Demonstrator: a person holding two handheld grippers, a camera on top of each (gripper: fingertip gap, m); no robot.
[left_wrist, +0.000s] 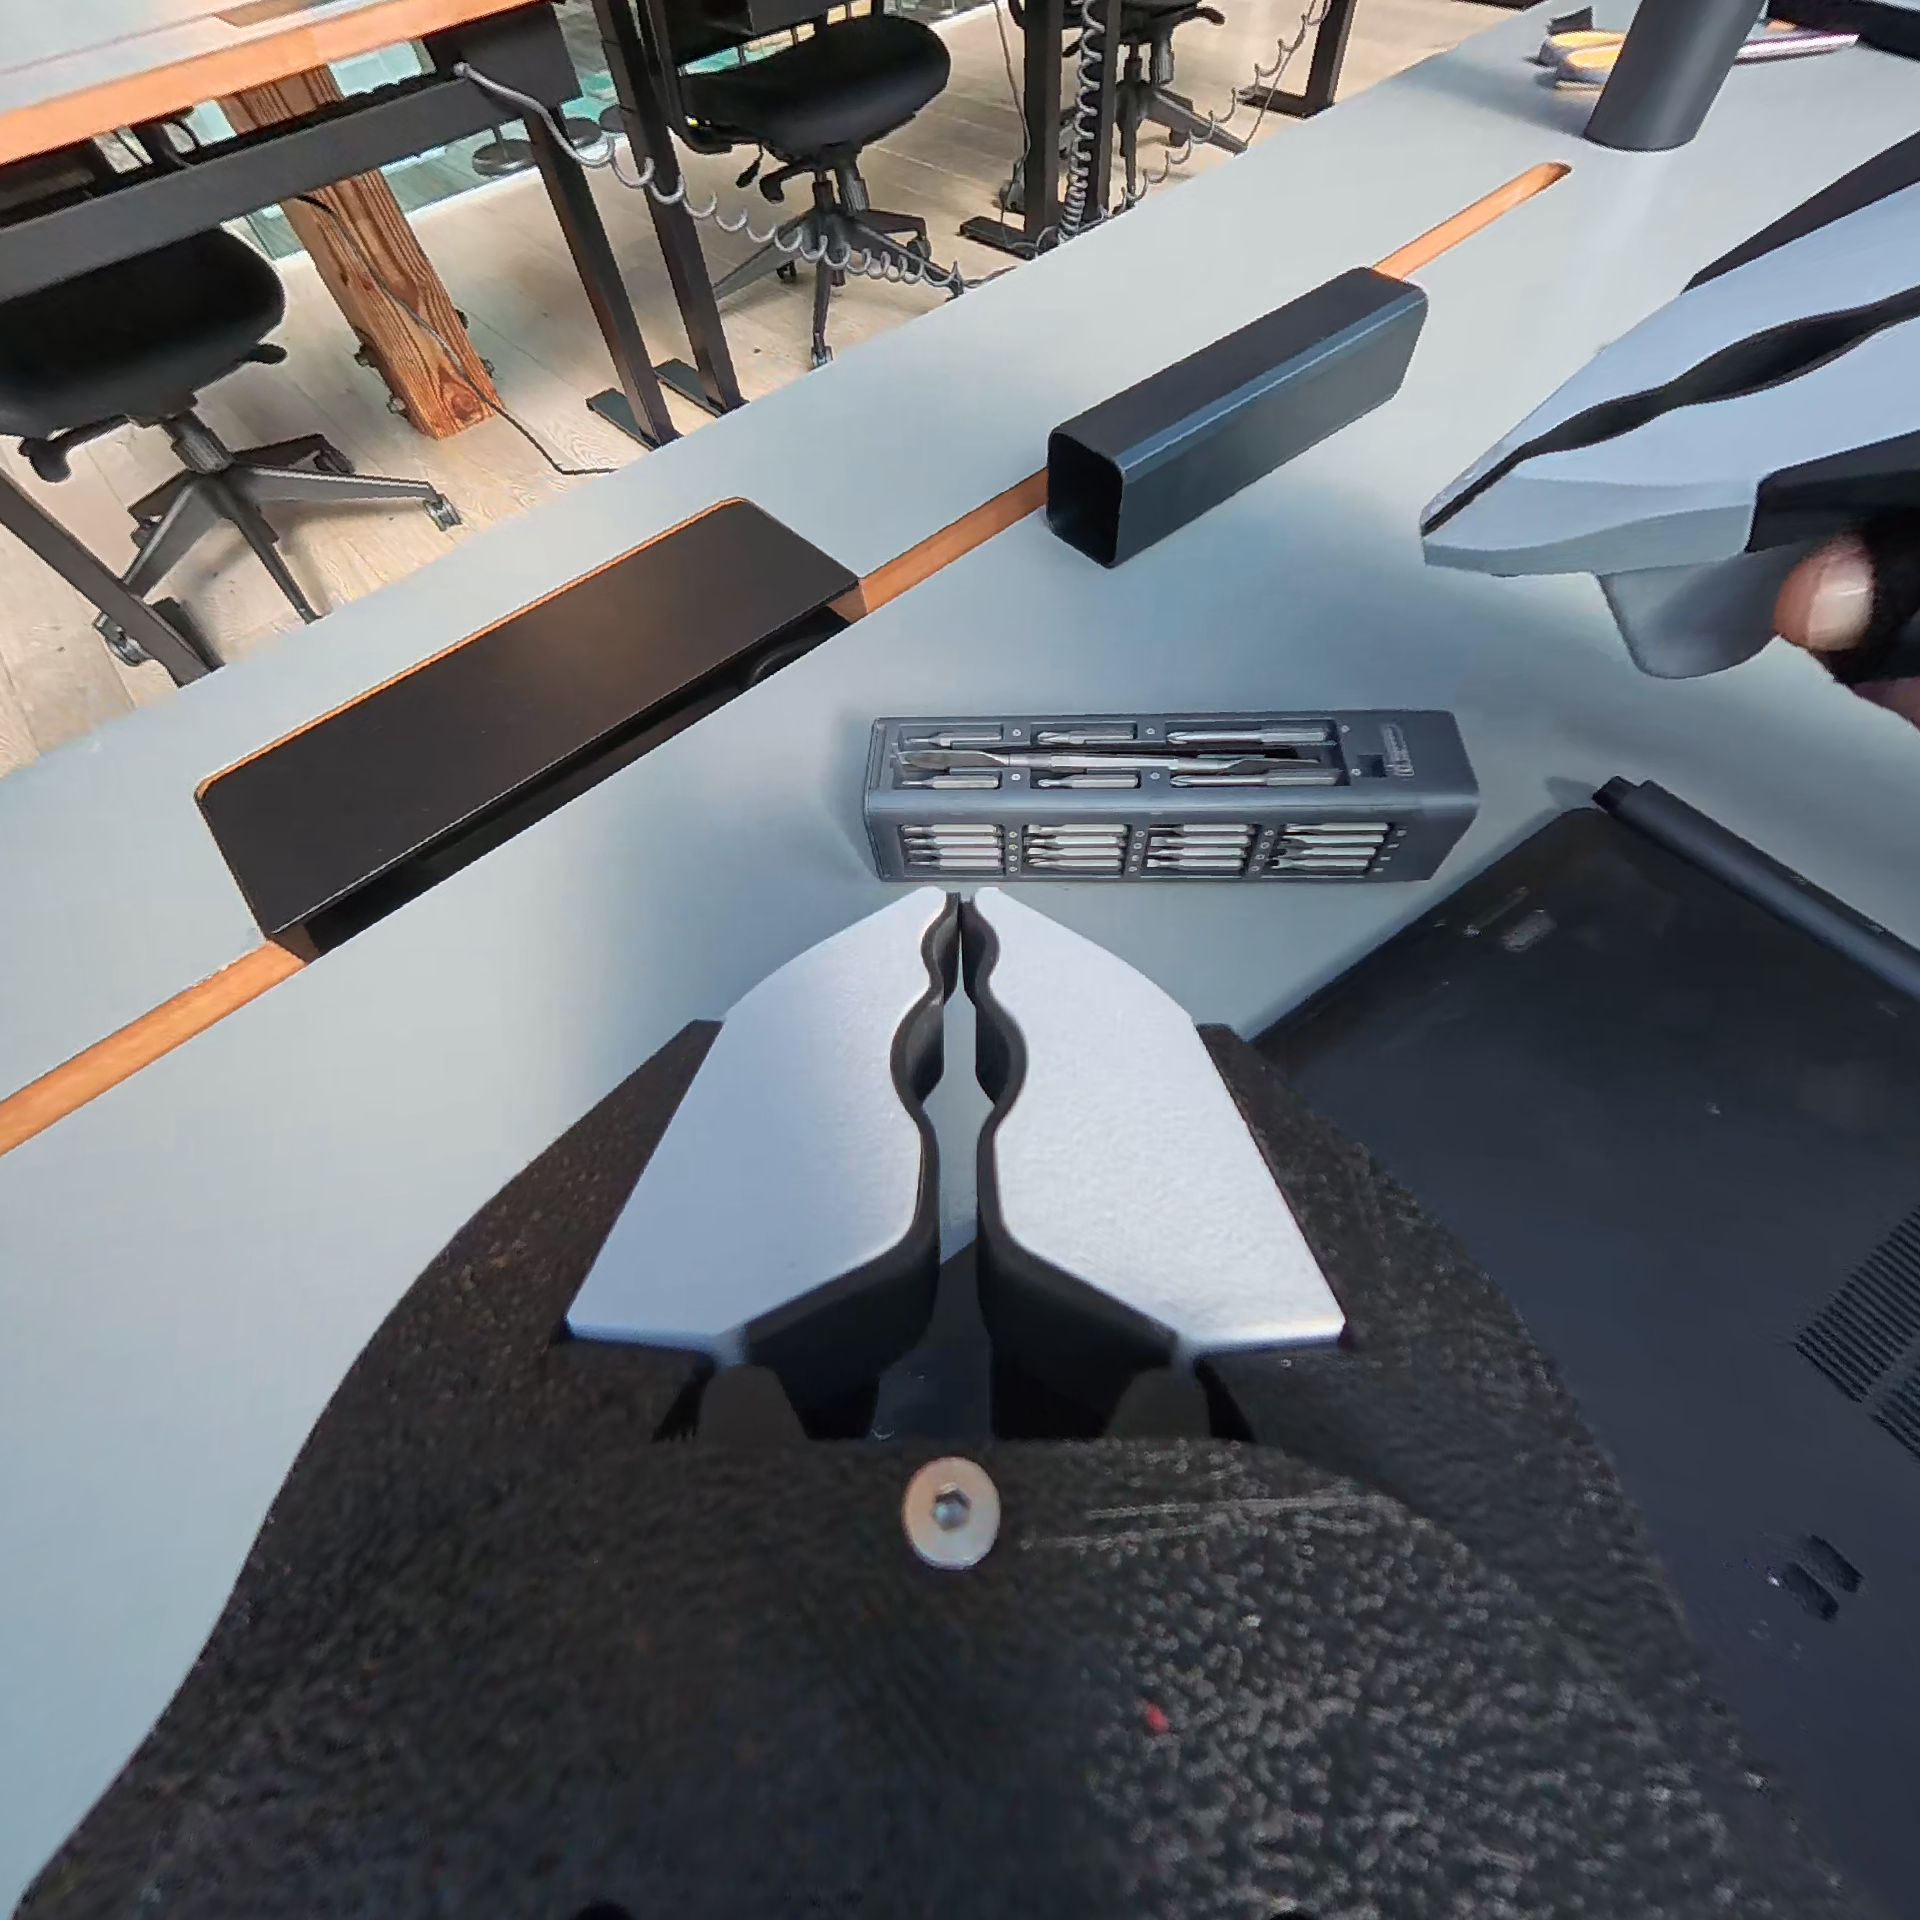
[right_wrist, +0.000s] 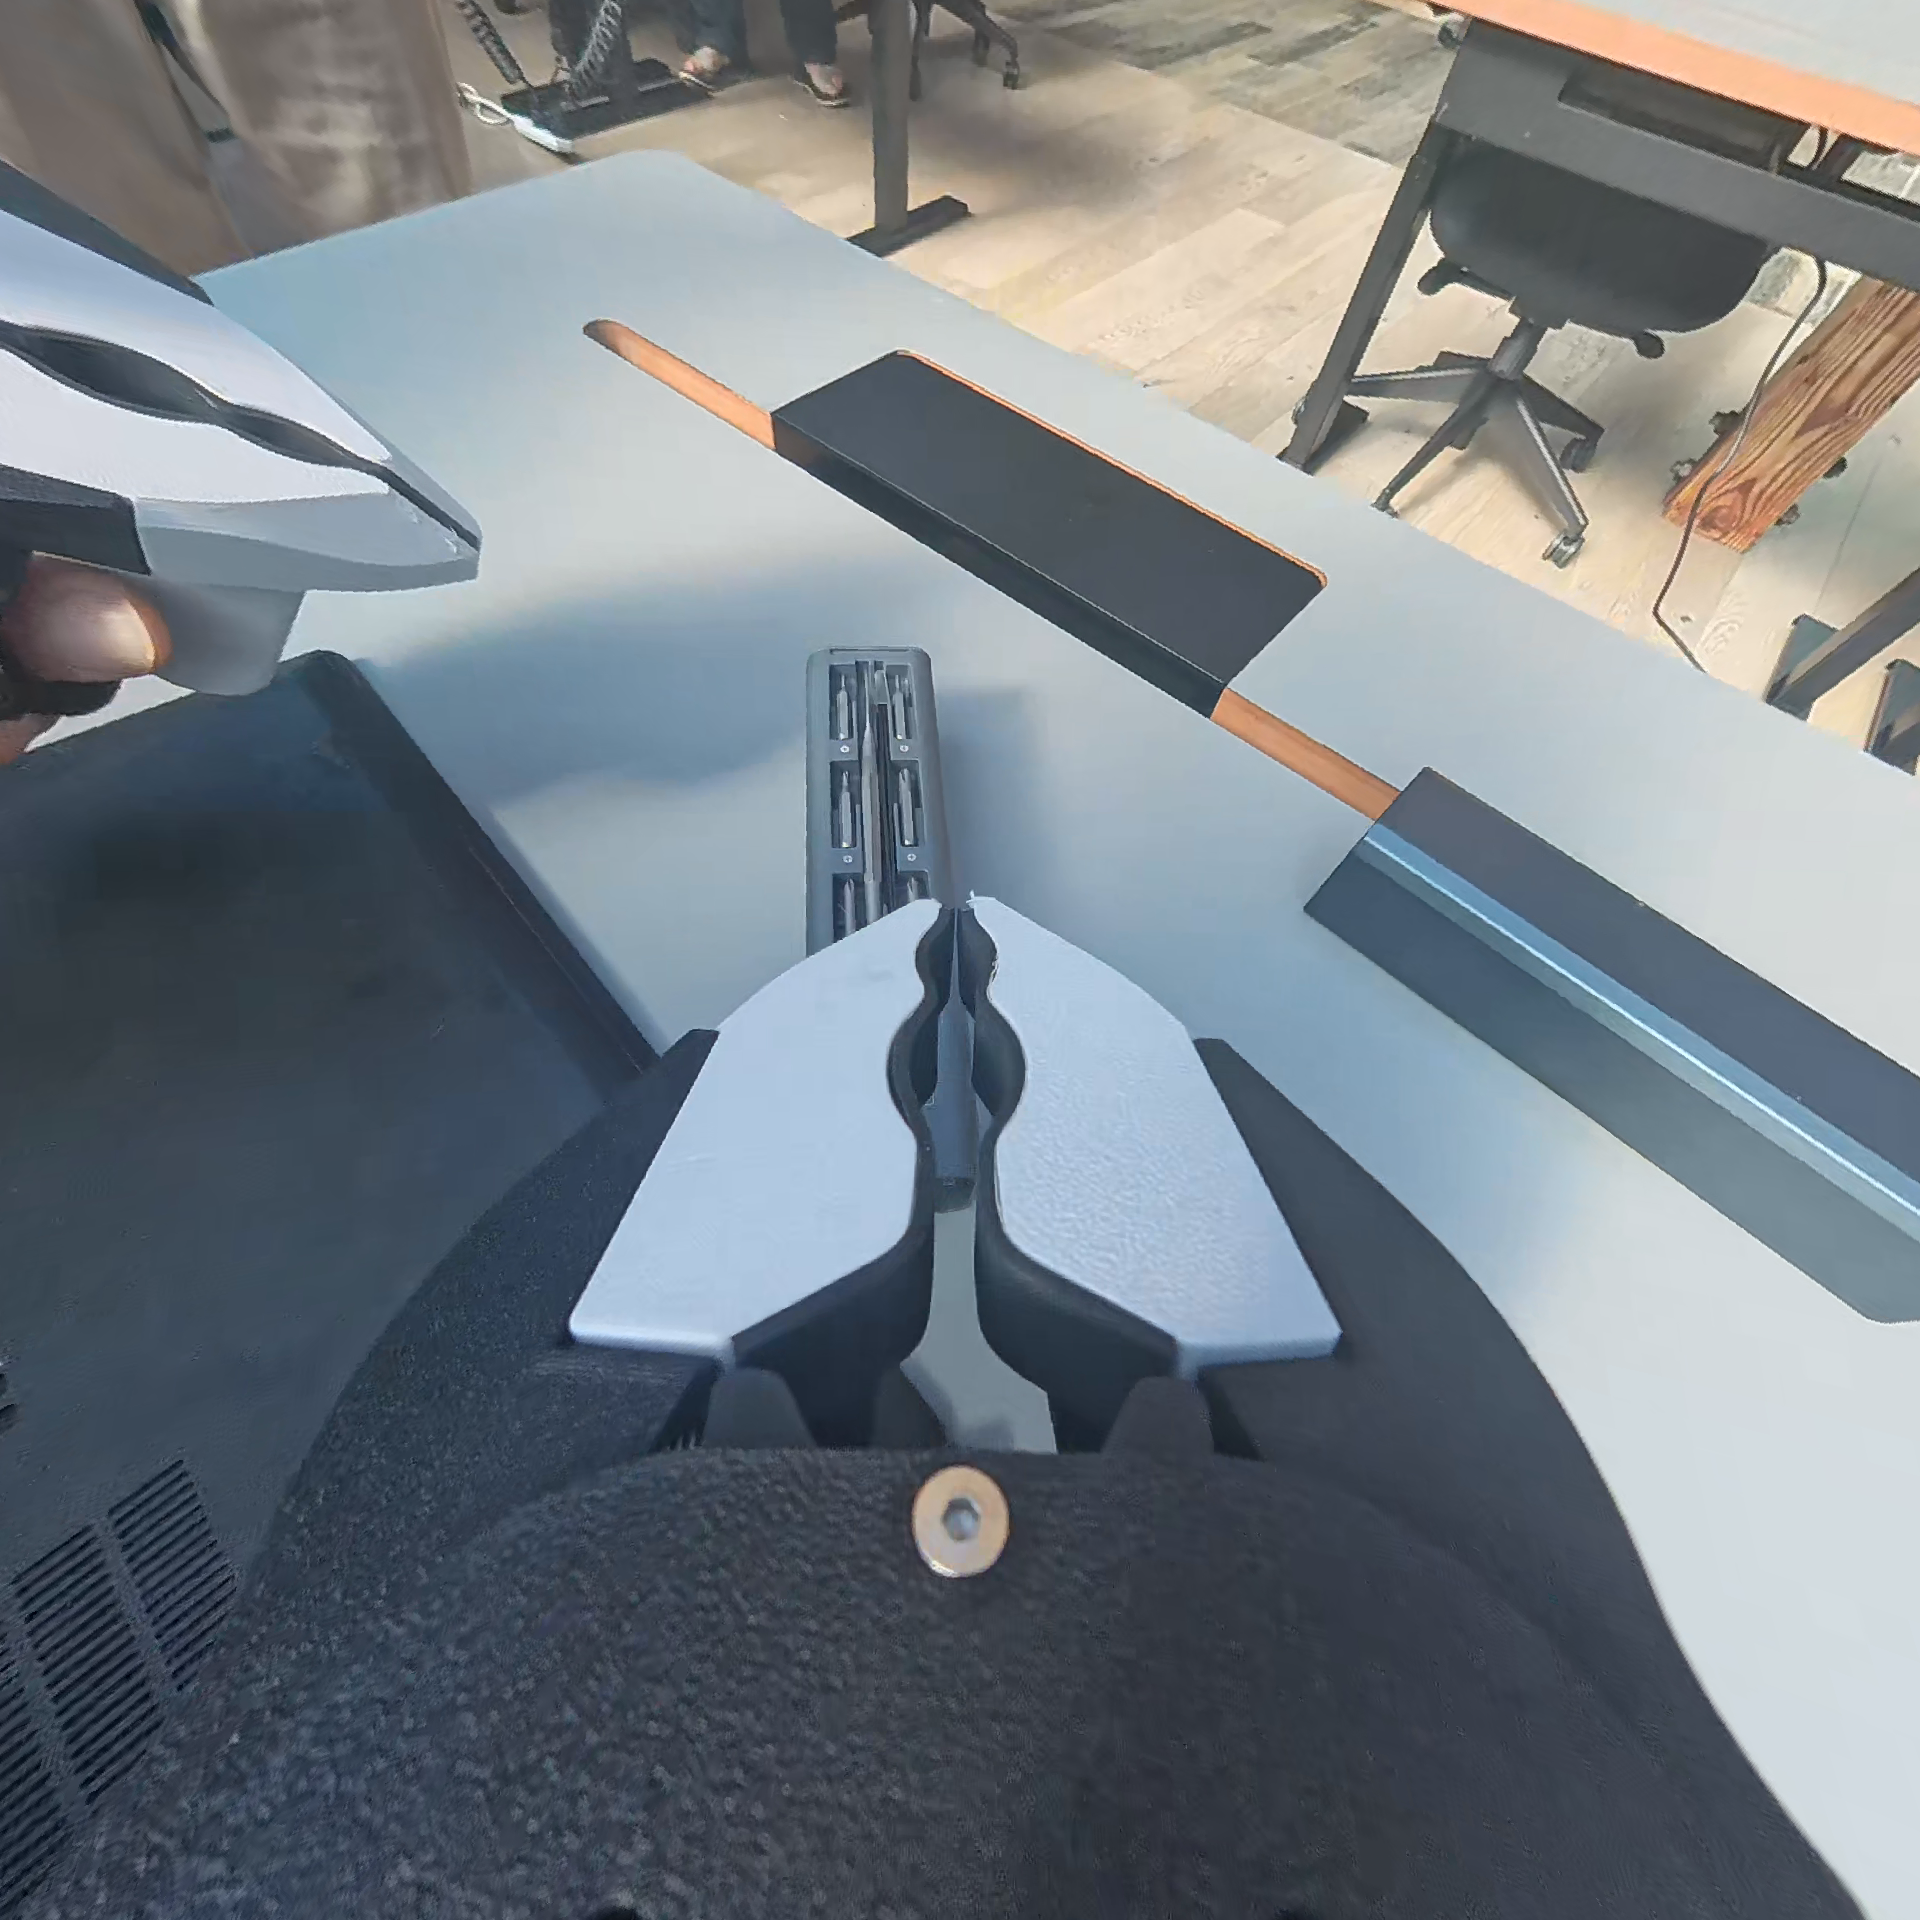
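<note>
Grey plastic bit tray (left_wrist: 1172, 798) on the pale surface (left_wrist: 520, 1039), just ahead of the left tongs (left_wrist: 958, 914) with tips together and empty, long axis crosswise; lengthwise ahead of the right tongs (right_wrist: 958, 920), clamped on a slim dark metal rod (right_wrist: 954, 1122).

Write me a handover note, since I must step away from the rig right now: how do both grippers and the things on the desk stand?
Left gripper: shut, nothing in it, tips just short of the bit tray.
Right gripper: shut, at the tray's end. A slim dark rod shows between its fingers; I cannot tell whether it is gripped or lying beneath.
Black laptop: underside up, beside the tray.
Hollow dark sleeve: farther back on the desk.
</note>
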